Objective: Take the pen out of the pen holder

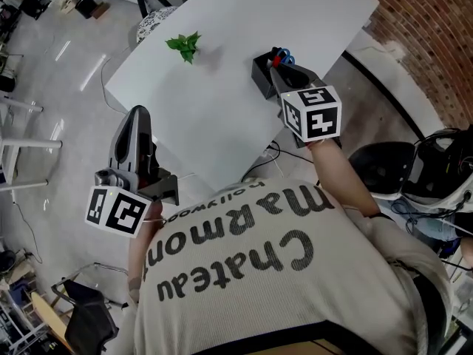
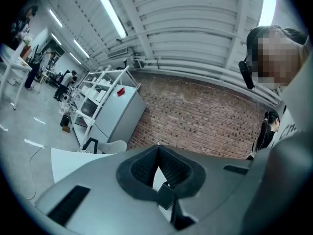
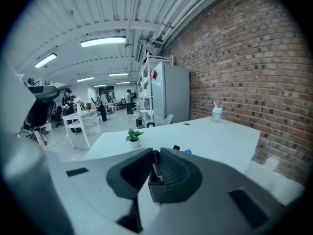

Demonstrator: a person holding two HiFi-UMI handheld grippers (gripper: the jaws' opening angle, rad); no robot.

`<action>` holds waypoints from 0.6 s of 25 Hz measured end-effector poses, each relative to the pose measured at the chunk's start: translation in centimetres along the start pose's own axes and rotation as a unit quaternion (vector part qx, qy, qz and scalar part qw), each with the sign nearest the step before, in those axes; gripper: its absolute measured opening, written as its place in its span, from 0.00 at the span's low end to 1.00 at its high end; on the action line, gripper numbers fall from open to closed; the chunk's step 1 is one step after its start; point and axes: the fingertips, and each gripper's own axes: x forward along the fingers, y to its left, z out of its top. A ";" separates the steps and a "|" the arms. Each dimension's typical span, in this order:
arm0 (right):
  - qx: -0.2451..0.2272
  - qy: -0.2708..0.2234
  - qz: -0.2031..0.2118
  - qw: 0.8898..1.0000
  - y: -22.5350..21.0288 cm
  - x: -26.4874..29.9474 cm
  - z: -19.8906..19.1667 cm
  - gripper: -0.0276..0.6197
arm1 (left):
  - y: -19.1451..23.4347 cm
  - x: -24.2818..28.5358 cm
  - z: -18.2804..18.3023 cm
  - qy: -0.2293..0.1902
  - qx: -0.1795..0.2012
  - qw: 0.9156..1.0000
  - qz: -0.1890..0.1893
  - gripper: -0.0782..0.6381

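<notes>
Nearest is the person's shirt (image 1: 295,272), with a gripper held out on either side. The left gripper (image 2: 157,150) hangs level by the near left edge of the white table (image 1: 222,124). Its jaws are closed tip to tip with nothing between them.

The right gripper (image 3: 155,155) is farther out, tilted down over the black holder (image 1: 260,78), which sits near the table's right edge. Its jaws are drawn in on the pen (image 3: 155,166) – a slim dark stick standing upright between the ribbed pads, gripped on both sides. The pen is thus in the right claw, directly above the holder. No view shows whether its lower end is clear of the holder, since the gripper covers that spot from above. Blue-handled scissors (image 1: 285,56) poke out of the holder just past the jaws.

Farther along the table, well apart from the holder, stands a small green plant (image 1: 185,46). A white cup (image 3: 216,113) is at the far end – close to the brick wall (image 3: 254,72). Beyond the table are a grey fridge (image 3: 171,94) and white shelving.
</notes>
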 end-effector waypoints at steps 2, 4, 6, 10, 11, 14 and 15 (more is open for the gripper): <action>0.002 -0.009 -0.002 1.000 0.1 -0.6 0.5 0.12 | -0.2 -0.3 0.3 -0.004 0.001 1.000 -0.003 0.11; 0.007 -0.018 0.000 1.000 0.3 -1.3 0.9 0.11 | -0.5 -0.6 0.5 -0.008 0.002 1.000 -0.006 0.11; 0.008 -0.026 -0.003 1.000 0.4 -1.9 1.2 0.11 | -0.8 -0.9 0.7 -0.011 0.003 1.000 -0.011 0.11; 0.005 -0.039 -0.014 0.999 0.5 -3.1 1.7 0.11 | -1.3 -1.7 1.0 -0.015 0.002 1.000 -0.018 0.11; 0.005 -0.043 -0.016 0.999 0.6 -3.5 1.8 0.11 | -1.3 -1.9 1.1 -0.016 0.001 1.000 -0.018 0.11; 0.003 -0.056 -0.021 0.998 0.9 -4.5 2.3 0.11 | -1.6 -2.5 1.2 -0.019 0.000 1.000 -0.022 0.11; 0.003 -0.060 -0.023 0.998 1.0 -4.9 2.5 0.11 | -1.8 -2.6 1.2 -0.020 -0.001 1.000 -0.024 0.11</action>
